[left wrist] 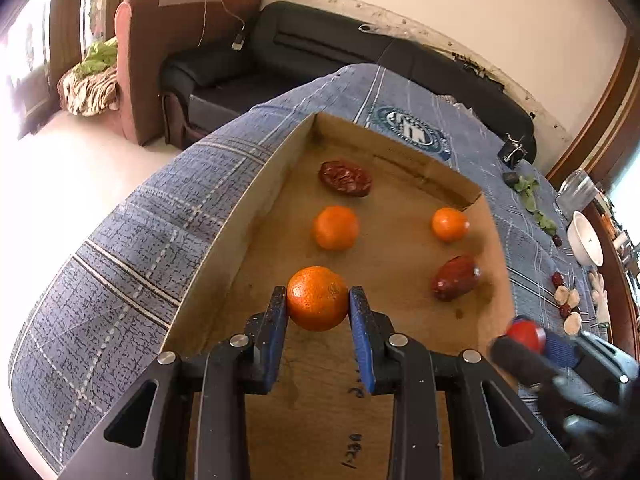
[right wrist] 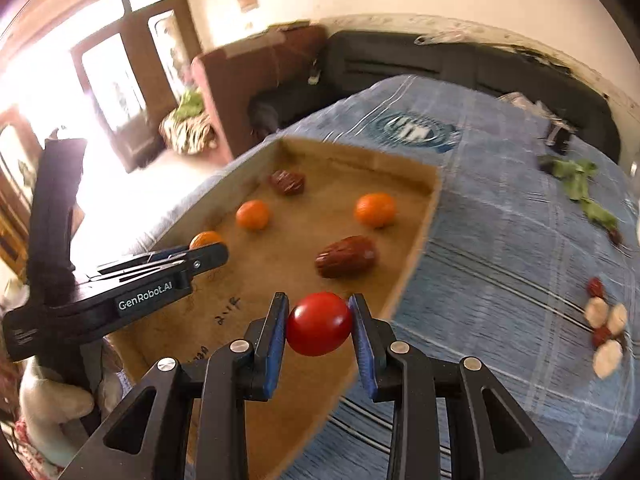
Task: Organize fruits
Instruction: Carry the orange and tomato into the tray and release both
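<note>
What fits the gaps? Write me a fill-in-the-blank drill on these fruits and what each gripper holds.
1. The left gripper is shut on an ____.
2. The right gripper is shut on a ____.
3. Loose in the box lie two oranges and ____ dates.
4. The box sits on a ____ cloth.

Missing words: orange; tomato; two; blue

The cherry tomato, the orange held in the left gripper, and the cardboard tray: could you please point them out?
cherry tomato [right wrist: 319, 323], right wrist view, front skin.
held orange [left wrist: 317, 298], left wrist view, front peel.
cardboard tray [left wrist: 240, 216], left wrist view, left wall.
</note>
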Action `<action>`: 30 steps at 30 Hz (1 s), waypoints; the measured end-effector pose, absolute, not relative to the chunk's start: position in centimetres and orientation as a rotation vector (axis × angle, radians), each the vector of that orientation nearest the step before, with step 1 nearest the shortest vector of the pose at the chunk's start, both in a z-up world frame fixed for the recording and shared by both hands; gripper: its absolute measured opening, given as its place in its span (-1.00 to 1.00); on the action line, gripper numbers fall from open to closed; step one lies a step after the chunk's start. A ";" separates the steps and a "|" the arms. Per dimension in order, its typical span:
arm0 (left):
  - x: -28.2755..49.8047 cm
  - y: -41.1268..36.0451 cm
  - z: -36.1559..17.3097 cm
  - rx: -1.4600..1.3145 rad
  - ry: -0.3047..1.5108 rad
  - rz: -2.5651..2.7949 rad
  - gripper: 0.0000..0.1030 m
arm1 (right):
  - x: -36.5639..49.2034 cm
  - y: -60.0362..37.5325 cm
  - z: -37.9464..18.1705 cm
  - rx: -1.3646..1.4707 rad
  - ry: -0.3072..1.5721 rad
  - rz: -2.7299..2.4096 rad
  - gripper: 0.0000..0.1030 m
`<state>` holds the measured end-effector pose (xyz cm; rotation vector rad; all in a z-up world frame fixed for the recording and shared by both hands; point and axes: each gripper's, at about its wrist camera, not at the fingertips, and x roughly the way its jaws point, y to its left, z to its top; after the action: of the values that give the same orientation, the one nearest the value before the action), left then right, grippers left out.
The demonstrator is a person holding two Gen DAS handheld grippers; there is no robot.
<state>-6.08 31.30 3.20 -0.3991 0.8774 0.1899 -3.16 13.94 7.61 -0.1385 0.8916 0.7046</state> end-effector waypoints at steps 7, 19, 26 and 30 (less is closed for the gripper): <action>-5.3 31.6 2.6 -0.418 0.904 0.190 -0.42 | -2.2 17.2 5.4 -0.216 0.940 0.699 -0.33; -6.4 31.9 3.5 -0.448 0.873 0.170 -0.22 | -2.2 19.2 4.9 -0.283 0.937 0.685 -0.33; -8.0 31.5 5.5 -0.402 0.835 0.198 0.14 | -2.9 18.4 6.5 -0.259 0.885 0.691 0.12; -9.4 31.9 6.8 -0.420 0.799 0.213 0.24 | -3.7 16.5 8.3 -0.222 0.835 0.686 0.15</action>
<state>-9.38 31.87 6.79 -0.4203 0.7992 0.2128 -3.70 16.50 8.31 -0.2221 0.8351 0.6859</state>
